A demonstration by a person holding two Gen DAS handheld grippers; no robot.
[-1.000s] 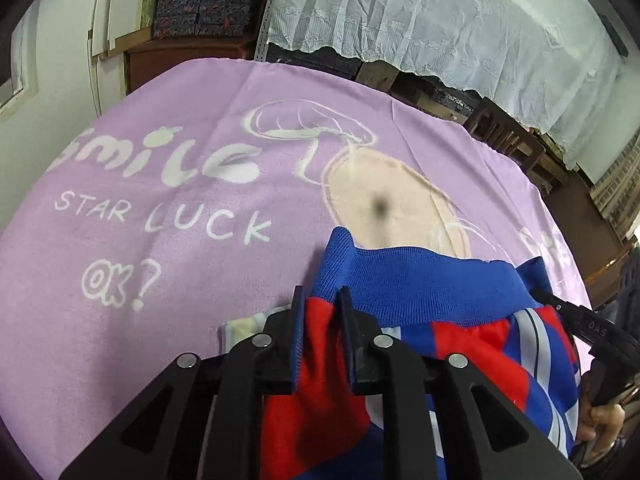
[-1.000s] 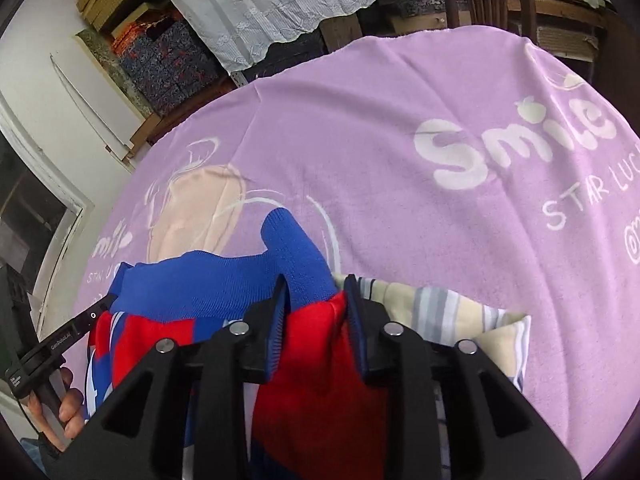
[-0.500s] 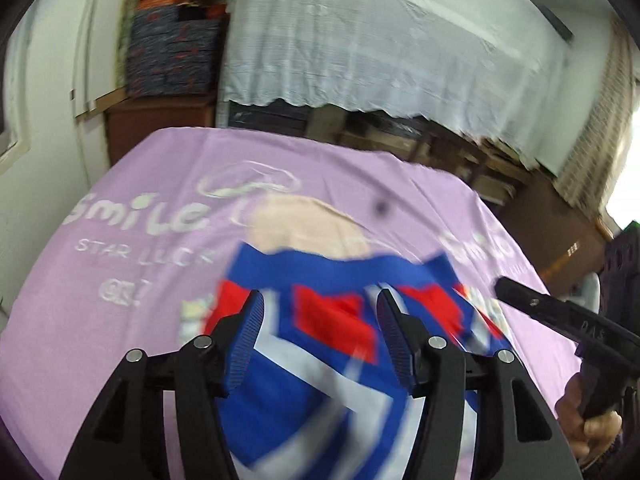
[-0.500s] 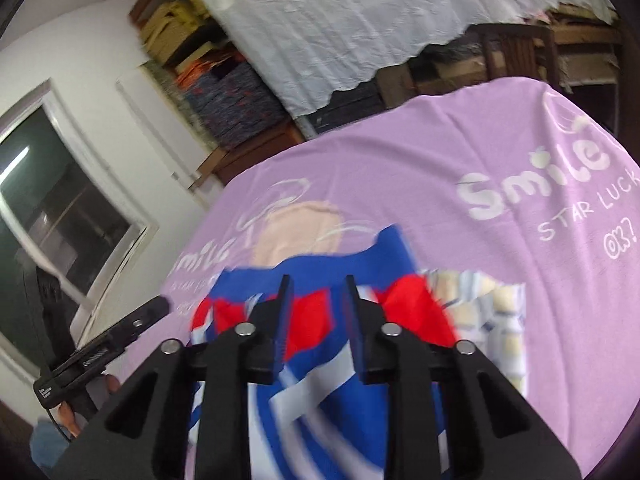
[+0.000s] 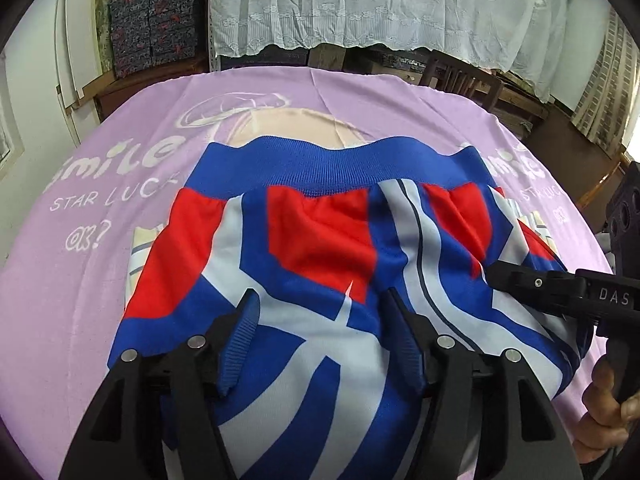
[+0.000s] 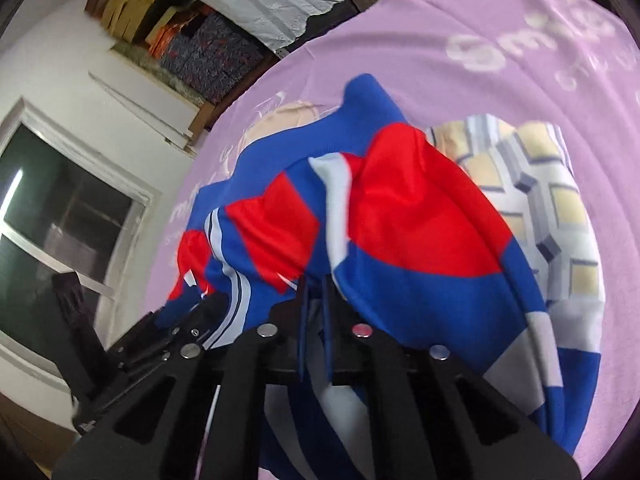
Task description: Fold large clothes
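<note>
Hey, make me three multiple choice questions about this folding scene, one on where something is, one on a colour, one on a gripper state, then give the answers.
1. Where is the plaid cream-and-grey folded cloth?
A. Partly under the red, white and blue jersey garment
B. On the chair
C. Held by a gripper

2. What colour is the garment's ribbed band?
A. Red
B. Blue
C. White

3. How is the left gripper?
A. Shut on the garment
B. Open above the garment
C. Out of view

Answers: A, its edges stick out from beneath the garment; B, the ribbed strip along the far edge is blue; B, its blue-padded fingers stand wide apart, gripping nothing.
</note>
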